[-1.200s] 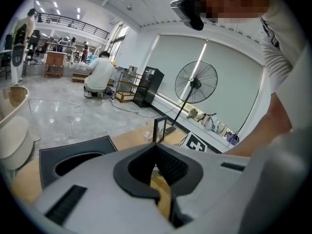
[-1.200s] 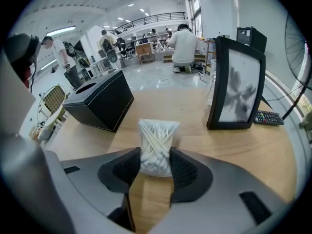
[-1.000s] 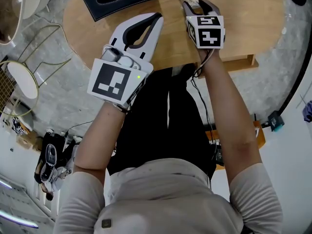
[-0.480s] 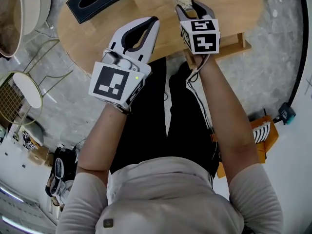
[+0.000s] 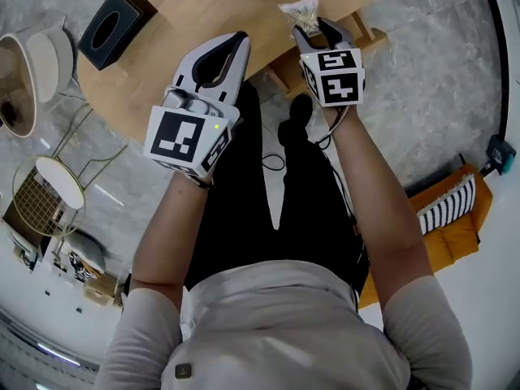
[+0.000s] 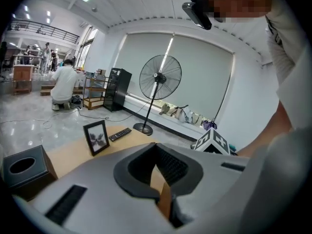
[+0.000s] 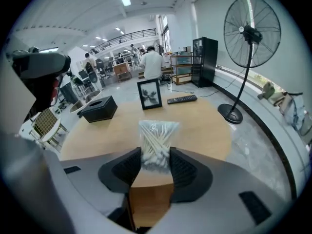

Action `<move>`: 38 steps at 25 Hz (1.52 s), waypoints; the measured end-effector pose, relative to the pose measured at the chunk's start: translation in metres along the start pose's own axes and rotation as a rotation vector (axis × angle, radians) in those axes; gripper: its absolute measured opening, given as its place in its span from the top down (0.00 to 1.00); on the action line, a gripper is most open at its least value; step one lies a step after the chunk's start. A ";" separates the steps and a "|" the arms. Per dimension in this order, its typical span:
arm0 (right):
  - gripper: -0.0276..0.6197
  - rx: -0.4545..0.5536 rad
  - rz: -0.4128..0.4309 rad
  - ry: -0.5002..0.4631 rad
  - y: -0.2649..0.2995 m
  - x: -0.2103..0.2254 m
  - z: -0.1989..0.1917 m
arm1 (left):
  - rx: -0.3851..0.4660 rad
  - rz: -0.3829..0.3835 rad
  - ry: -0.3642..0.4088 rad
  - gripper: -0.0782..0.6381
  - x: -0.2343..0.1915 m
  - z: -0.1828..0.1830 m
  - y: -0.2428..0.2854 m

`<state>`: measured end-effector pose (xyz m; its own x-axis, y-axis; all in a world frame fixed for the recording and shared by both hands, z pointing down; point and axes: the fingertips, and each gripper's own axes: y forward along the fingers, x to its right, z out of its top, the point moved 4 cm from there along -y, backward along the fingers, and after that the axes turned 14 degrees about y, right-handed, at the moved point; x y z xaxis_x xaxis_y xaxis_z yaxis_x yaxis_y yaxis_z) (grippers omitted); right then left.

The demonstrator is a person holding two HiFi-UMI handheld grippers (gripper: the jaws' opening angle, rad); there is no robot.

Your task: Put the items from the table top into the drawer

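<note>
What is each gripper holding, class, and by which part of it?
The right gripper holds a swab bag by one end, pinched between its jaws. The left gripper holds nothing; its jaws are together.

Worktop (image 5: 203, 10) was light wood, matt, smooth. Bag of cotton swabs (image 7: 156, 140) was clear glossy plastic film, crinkled. Right gripper (image 7: 155, 162) shell was matt grey plastic; its fingers (image 7: 183, 169) black, ribbed, rubbery-looking. Tissue box (image 5: 111, 28) dark, matt. Floor (image 5: 431, 71) polished grey, reflective.
</note>
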<state>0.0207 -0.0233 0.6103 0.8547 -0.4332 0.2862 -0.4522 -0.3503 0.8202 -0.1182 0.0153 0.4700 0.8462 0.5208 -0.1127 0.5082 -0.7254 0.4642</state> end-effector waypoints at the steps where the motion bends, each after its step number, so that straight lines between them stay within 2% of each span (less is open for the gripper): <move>1: 0.66 0.001 -0.008 0.013 -0.007 0.011 -0.006 | -0.002 -0.012 0.007 0.88 0.010 0.003 0.007; 9: 0.66 -0.018 -0.051 0.090 -0.046 0.073 -0.068 | -0.030 -0.109 0.087 0.88 0.069 0.010 0.059; 17: 0.66 -0.037 -0.044 0.148 -0.044 0.086 -0.107 | -0.062 -0.164 0.104 0.88 0.099 -0.004 0.085; 26: 0.65 -0.077 -0.044 0.190 -0.007 0.108 -0.146 | -0.113 -0.178 0.092 0.88 0.099 -0.047 0.098; 38: 0.63 -0.162 -0.020 0.193 0.037 0.105 -0.160 | -0.138 -0.170 0.074 0.88 0.082 -0.076 0.108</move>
<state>0.1342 0.0511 0.7503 0.9030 -0.2551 0.3456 -0.4011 -0.2128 0.8910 -0.0061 0.0142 0.5777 0.7337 0.6654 -0.1373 0.6115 -0.5587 0.5602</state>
